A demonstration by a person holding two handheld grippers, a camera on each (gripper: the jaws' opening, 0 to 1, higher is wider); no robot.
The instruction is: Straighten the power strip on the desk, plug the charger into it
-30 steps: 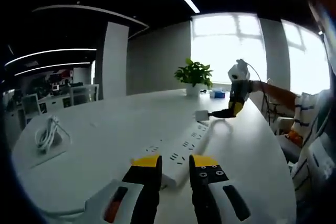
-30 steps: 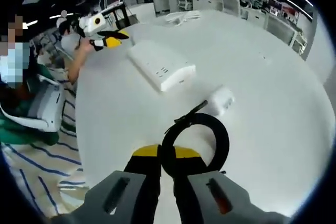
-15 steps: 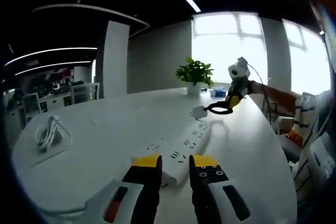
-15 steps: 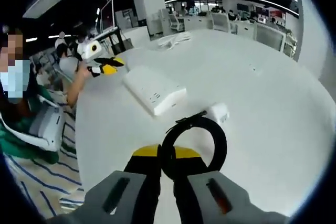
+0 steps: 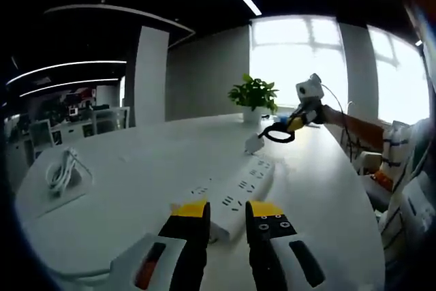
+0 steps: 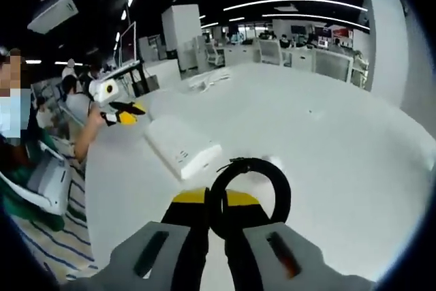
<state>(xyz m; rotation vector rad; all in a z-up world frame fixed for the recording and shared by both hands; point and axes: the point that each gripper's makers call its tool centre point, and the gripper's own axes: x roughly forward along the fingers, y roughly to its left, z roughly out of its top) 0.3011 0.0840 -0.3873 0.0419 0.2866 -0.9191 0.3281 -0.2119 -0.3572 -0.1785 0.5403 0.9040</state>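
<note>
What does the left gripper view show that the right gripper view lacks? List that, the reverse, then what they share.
Left gripper view: a potted plant before bright windows. Right gripper view: a ceiling unit. Shared: the white table, the power strip, and the black cable loop clamped in the right gripper.

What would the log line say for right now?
right gripper: shut on cable loop, charger dangling above desk | left gripper: open, near power strip | charger: unplugged
</note>
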